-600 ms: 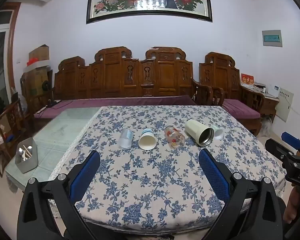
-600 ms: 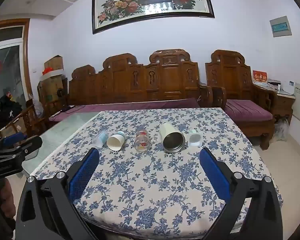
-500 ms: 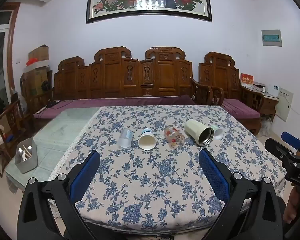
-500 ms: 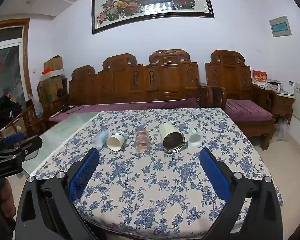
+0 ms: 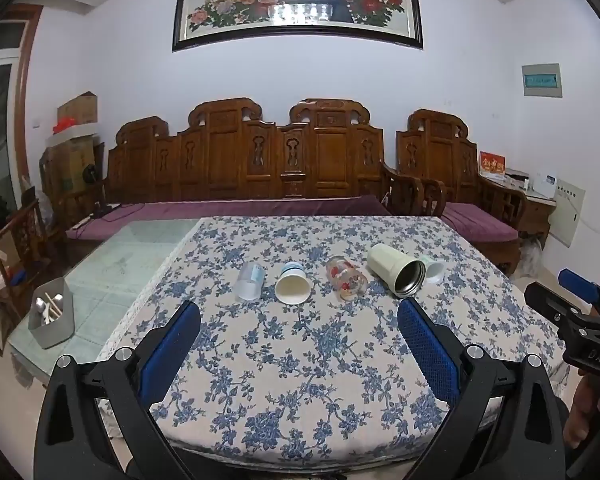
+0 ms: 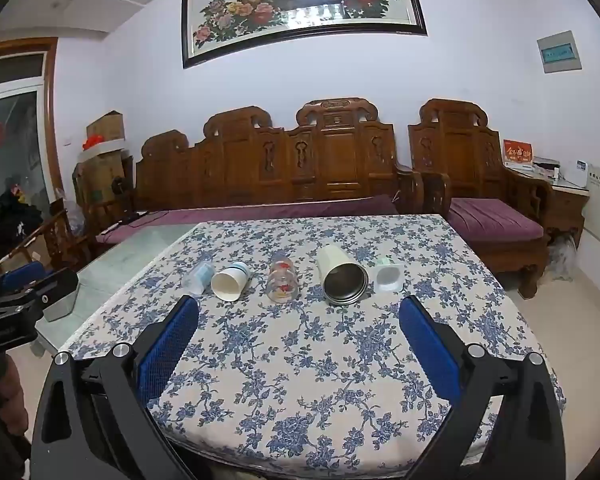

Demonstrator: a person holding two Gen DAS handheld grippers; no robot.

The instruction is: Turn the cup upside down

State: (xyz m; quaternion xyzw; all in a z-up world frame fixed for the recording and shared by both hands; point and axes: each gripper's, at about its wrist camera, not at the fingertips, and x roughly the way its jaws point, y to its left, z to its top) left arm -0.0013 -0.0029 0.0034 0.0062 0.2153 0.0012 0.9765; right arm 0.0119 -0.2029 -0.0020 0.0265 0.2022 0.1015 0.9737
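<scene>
Five cups lie on their sides in a row on the worktop (image 5: 300,360), including a paper cup (image 5: 293,288). Left gripper (image 5: 298,344) and right gripper (image 6: 299,342): jaws wide apart, holding nothing.

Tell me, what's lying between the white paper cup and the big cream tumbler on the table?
A clear glass with red flower print lies on its side between the paper cup and the cream tumbler; both wrist views show it.

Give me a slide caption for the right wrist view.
Open right gripper faces five cups lying on their sides in a row on the floral tablecloth, left gripper alongside.
</scene>
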